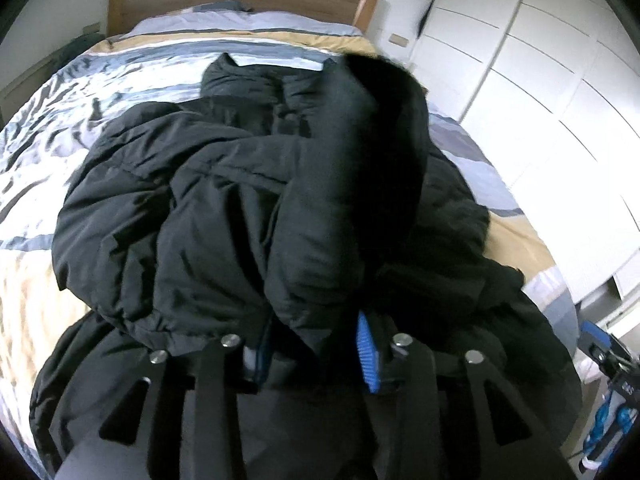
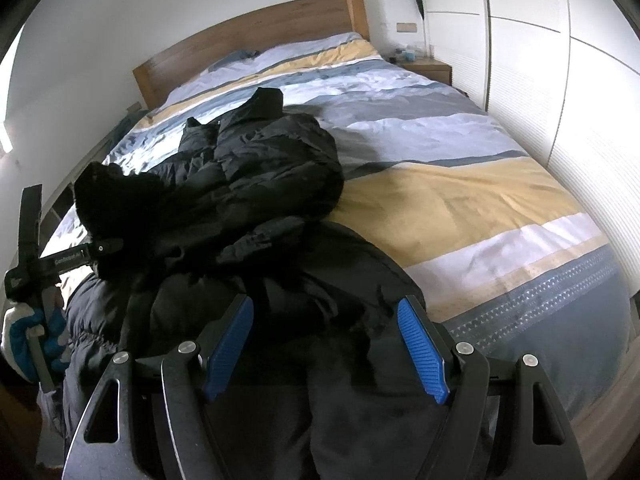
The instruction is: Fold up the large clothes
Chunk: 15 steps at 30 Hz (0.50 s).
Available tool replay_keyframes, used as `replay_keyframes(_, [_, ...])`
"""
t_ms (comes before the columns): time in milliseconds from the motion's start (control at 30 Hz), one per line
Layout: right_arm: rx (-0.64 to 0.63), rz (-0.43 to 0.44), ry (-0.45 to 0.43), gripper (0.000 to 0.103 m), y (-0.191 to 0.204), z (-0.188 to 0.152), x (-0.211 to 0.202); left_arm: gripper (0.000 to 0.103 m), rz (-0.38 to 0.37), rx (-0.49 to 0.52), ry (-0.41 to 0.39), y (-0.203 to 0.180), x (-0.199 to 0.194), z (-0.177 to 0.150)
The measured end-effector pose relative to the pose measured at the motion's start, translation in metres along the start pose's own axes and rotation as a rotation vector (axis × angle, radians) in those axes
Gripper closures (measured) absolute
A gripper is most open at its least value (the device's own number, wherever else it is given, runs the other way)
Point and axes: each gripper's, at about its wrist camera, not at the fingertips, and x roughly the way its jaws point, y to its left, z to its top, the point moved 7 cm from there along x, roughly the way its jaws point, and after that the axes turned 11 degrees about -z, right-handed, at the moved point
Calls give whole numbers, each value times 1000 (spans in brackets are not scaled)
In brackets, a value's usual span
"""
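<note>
A large black puffer coat (image 1: 224,200) lies bunched on the striped bed. My left gripper (image 1: 316,344) is shut on a thick fold of the coat, with its fur-trimmed hood (image 1: 384,80) lifted in front of the camera. In the right wrist view the coat (image 2: 260,168) spreads across the bed's left half, and the left gripper (image 2: 80,256) holds its hood (image 2: 108,192) at the left. My right gripper (image 2: 326,340) is open and empty, its blue pads (image 2: 420,348) hovering over the coat's near hem.
The bed's striped duvet (image 2: 460,184) in blue, white and yellow fills the right half. A wooden headboard (image 2: 256,36) stands at the far end. White wardrobe doors (image 2: 560,80) run along the right side. A bedside table (image 2: 428,66) sits by the headboard.
</note>
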Motion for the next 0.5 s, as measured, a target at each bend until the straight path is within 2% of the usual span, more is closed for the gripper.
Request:
replay_keyframes(267, [-45, 15, -9, 29, 21, 8, -1, 61, -136, 83, 26, -30, -31, -9])
replay_keyframes(400, [-96, 41, -35, 29, 47, 21, -7, 61, -133, 78, -4, -21, -50, -2])
replay_keyframes(500, [-146, 67, -63, 29, 72, 35, -14, 61, -91, 57, -33, 2, -65, 9])
